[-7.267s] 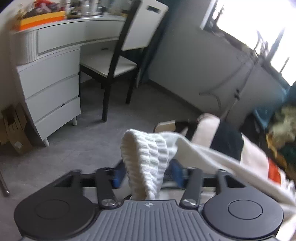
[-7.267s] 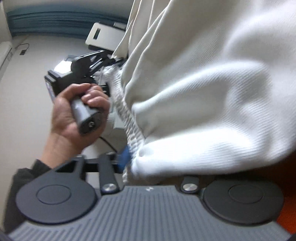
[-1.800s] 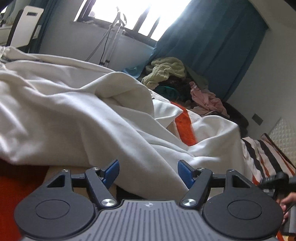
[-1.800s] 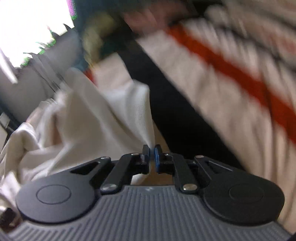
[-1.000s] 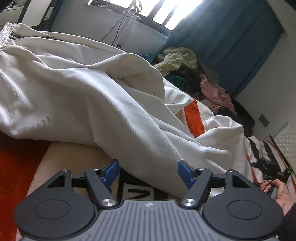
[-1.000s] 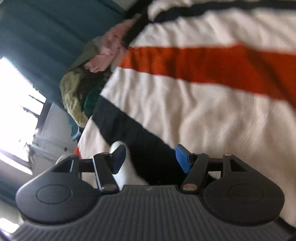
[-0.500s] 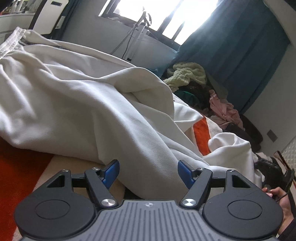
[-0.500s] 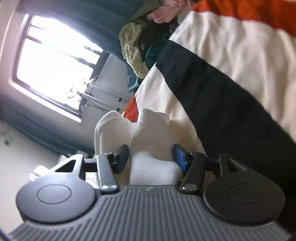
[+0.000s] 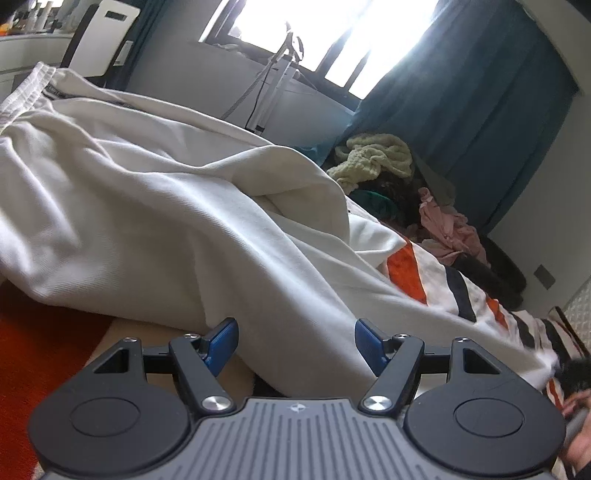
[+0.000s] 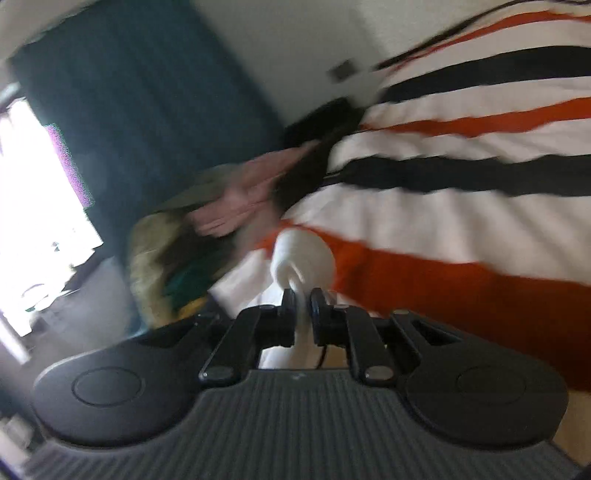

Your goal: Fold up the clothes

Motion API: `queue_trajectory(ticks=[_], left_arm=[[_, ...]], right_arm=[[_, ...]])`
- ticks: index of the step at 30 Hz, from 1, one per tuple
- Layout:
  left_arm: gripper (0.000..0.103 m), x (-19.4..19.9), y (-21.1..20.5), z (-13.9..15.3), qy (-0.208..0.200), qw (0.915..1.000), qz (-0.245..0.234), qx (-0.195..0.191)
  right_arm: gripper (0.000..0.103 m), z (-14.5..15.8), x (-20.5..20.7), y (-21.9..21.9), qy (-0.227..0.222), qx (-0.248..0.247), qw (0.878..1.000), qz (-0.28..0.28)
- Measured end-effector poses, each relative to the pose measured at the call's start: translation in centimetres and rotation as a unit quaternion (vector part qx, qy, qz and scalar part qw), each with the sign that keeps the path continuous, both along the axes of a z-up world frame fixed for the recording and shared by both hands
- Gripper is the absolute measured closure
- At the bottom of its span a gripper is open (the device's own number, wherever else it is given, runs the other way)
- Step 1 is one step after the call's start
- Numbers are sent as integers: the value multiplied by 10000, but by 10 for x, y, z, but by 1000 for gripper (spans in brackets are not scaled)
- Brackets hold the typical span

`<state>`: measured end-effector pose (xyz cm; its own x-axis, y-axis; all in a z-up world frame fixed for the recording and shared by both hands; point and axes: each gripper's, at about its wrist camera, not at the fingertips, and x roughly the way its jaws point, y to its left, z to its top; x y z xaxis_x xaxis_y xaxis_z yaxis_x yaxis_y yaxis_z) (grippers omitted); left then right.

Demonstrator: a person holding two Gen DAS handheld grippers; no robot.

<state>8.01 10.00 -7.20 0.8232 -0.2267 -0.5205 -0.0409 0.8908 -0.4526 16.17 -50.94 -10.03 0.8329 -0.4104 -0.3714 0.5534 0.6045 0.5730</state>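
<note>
White trousers (image 9: 155, 221) lie spread across a bed with an orange, black and white striped cover (image 9: 458, 288). One leg runs toward the lower right of the left wrist view. My left gripper (image 9: 295, 339) is open, its blue pads on either side of that leg, low over the bed. My right gripper (image 10: 303, 299) is shut on the white leg end (image 10: 303, 254), which bulges out past the fingertips. The right wrist view is blurred. The right hand shows at the far right edge of the left wrist view (image 9: 576, 406).
A heap of clothes, yellow-green (image 9: 376, 158) and pink (image 9: 447, 225), lies at the far side of the bed below a dark teal curtain (image 9: 472, 103). A window (image 9: 314, 40) is behind. A white chair (image 9: 107, 33) and desk stand at the far left.
My right gripper has closed on the end of the trouser leg and pulled it outward, stretching the leg. My left gripper has stayed open over the leg.
</note>
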Motion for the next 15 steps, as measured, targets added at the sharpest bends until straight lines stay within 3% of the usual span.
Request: queue_trajectory(ticks=[4,9,12,14,15], left_arm=[[30,2,10,-3,150,9994,199,-243],[26,-3,47,-8,458,9907,881,-927],[26,-11,77,-12,702,9763,1402,-1494],[26,-21,96,-15,808,9646,1767,-1784],[25,-26,105,-15,831,9582,1933,-1937]], right_arm=[[90,-18,-15,-18,676,244,9951,-681],[88,-48,-33,-39,755,1732,9778,-908],[67,-57,-40,-33,601,2342,9684,-616],[44,-57,-39,-27,371,2557,9656,-293],[38,-54,-40,-24,264,2585,9654,-200]])
